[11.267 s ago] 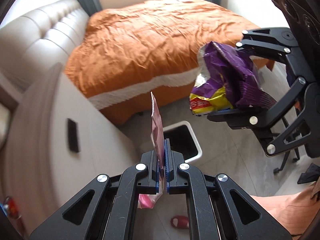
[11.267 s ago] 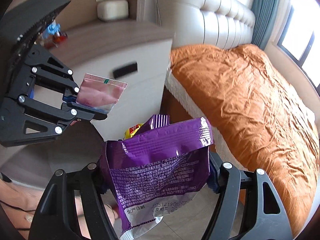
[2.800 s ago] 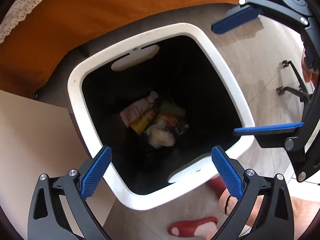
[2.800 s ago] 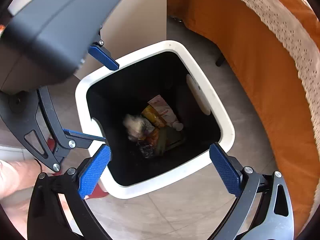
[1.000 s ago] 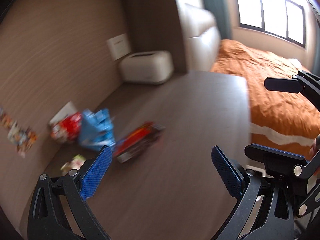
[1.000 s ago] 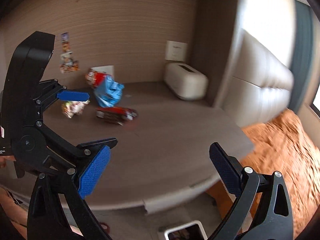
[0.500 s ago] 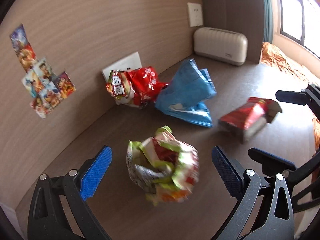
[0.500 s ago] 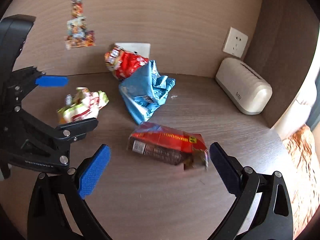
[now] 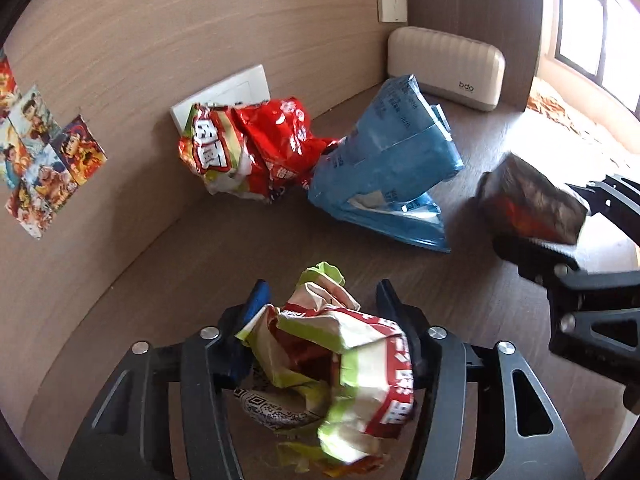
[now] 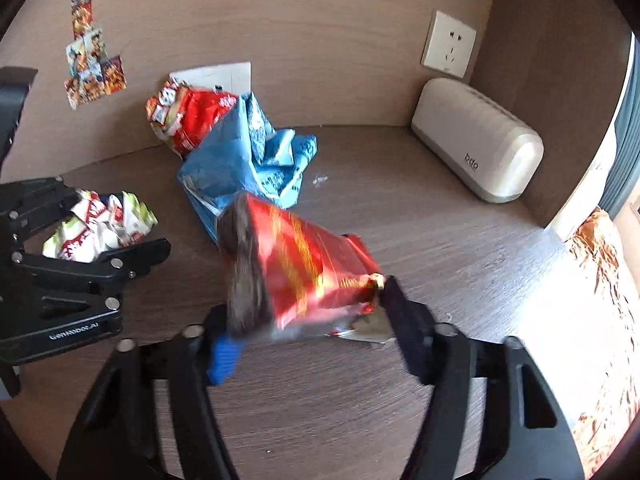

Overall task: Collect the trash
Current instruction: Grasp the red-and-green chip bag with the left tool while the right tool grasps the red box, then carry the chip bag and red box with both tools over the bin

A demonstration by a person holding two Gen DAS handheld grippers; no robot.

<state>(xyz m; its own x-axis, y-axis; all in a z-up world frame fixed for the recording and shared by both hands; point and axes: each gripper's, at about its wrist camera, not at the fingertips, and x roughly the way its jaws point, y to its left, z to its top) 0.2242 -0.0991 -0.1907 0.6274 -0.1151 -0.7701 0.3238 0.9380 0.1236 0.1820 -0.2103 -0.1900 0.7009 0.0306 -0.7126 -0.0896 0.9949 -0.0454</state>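
Observation:
My left gripper [image 9: 324, 300] is shut on a crumpled green, white and red wrapper [image 9: 340, 360]; it also shows in the right wrist view [image 10: 100, 228]. My right gripper [image 10: 308, 316] is shut on a red and gold snack pack [image 10: 304, 268], lifted and tilted above the wooden tabletop [image 10: 400, 240]; the pack shows at the right of the left wrist view [image 9: 532, 200]. A blue bag [image 9: 388, 176] and a red snack bag [image 9: 248, 148] lie on the table near the wall, touching each other.
A cream ribbed box [image 10: 476, 144] stands at the back right corner below a wall socket [image 10: 448, 46]. Stickers [image 9: 40, 160] are on the wall at left. The orange bed [image 10: 600, 280] lies beyond the table's right edge.
Both grippers moved in and closed: the left onto the crumpled wrapper, the right onto the red pack, which is now raised and tilted off the table.

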